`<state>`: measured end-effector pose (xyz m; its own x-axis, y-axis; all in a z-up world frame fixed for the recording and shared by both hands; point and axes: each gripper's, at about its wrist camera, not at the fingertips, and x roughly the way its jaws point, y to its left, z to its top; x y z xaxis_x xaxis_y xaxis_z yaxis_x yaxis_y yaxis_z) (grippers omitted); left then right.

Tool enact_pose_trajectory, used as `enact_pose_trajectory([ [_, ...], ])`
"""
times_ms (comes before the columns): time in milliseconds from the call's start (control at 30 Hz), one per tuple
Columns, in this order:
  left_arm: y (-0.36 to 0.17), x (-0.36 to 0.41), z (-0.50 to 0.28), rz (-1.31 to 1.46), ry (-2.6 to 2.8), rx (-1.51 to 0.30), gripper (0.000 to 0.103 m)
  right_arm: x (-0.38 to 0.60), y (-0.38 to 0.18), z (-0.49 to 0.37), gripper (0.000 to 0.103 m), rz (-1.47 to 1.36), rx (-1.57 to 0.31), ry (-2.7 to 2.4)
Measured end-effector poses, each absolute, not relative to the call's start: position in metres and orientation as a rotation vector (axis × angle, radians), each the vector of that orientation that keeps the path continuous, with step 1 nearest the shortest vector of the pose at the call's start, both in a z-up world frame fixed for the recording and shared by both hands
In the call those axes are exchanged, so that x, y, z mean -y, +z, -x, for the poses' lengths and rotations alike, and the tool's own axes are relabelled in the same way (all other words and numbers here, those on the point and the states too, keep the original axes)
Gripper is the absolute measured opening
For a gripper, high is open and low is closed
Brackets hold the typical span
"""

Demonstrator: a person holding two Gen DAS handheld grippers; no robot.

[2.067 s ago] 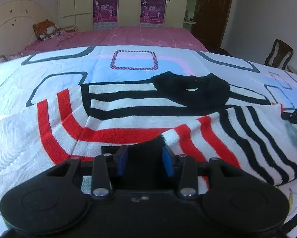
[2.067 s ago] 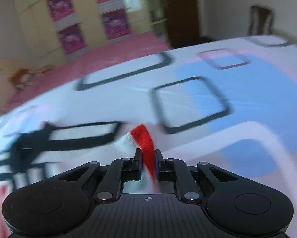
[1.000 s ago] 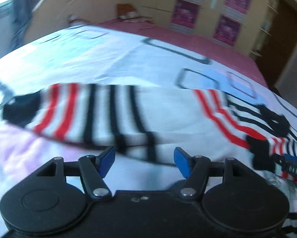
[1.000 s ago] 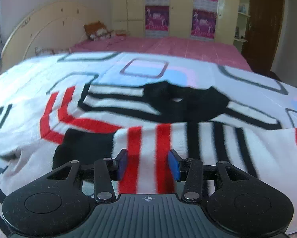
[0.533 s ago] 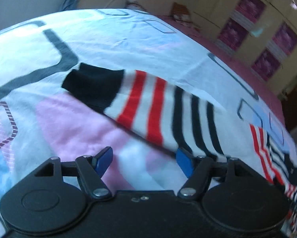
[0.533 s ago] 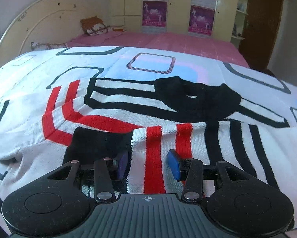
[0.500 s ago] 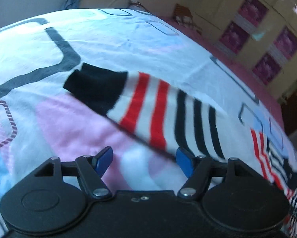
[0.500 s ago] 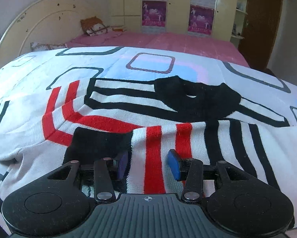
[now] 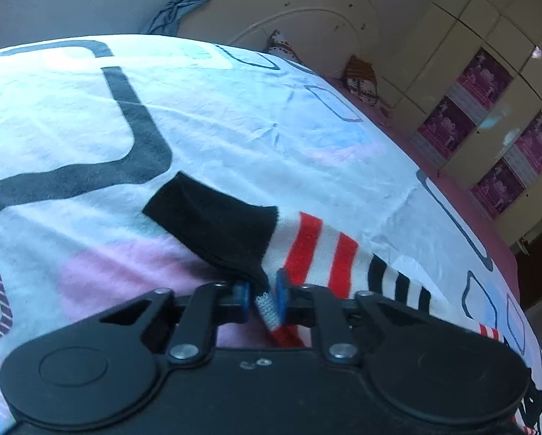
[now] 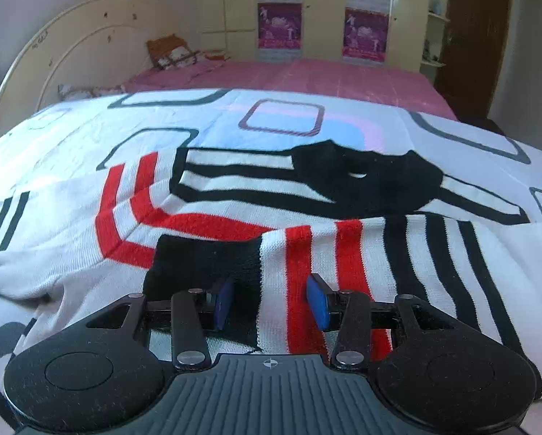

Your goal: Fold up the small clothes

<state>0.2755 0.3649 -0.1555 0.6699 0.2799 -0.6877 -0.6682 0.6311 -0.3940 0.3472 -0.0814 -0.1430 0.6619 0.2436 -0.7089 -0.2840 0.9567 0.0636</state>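
A white knit sweater [image 10: 90, 253] with red and black stripes lies flat on the patterned bedsheet [image 10: 71, 137], its black collar [image 10: 365, 181] at the far side. One sleeve [image 10: 307, 253] is folded across the body, black cuff [image 10: 205, 261] toward the left. My right gripper [image 10: 271, 304] hovers open over that sleeve, its pads clear of the cloth. In the left wrist view the other sleeve [image 9: 318, 250] lies stretched out on the sheet. My left gripper [image 9: 264, 297] is shut on its near edge, right beside the black cuff [image 9: 213, 224].
A cream headboard [image 10: 71, 47] and pillows [image 10: 169, 54] stand at the far left, with bare pink mattress [image 10: 307, 72] behind the sheet. Wardrobes with purple posters [image 10: 280, 25] line the back wall, a dark door [image 10: 477, 36] to the right. A blue curtain [image 9: 184, 3] hangs near the headboard.
My left gripper swung along the outstretched sleeve to its black cuff, rolled, and shut on the sleeve's edge. The right gripper stayed open over the folded sleeve.
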Motion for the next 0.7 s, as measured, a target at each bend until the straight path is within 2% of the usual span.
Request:
enact_pose_trajectory([
  [167,-0.123,-0.341,-0.28,0.623,0.483,-0.568,0.007,0.087,-0.136,-0.352,0.045,0.022,-0.794,0.312],
  [367,-0.075,-0.273,-0.305,0.524,0.236,-0.525,0.007,0.105,-0.123,-0.345,0.045,-0.031,-0.77,0.294],
  [533,-0.055,-0.184,-0.337,0.449,-0.024,-0.547,0.007,0.132,-0.111,-0.331,0.045,-0.047,-0.742,0.268],
  [700,-0.068,-0.076,-0.365,0.363,-0.261,-0.62,0.007,0.173,-0.105,-0.318,0.045,-0.062,-0.732,0.211],
])
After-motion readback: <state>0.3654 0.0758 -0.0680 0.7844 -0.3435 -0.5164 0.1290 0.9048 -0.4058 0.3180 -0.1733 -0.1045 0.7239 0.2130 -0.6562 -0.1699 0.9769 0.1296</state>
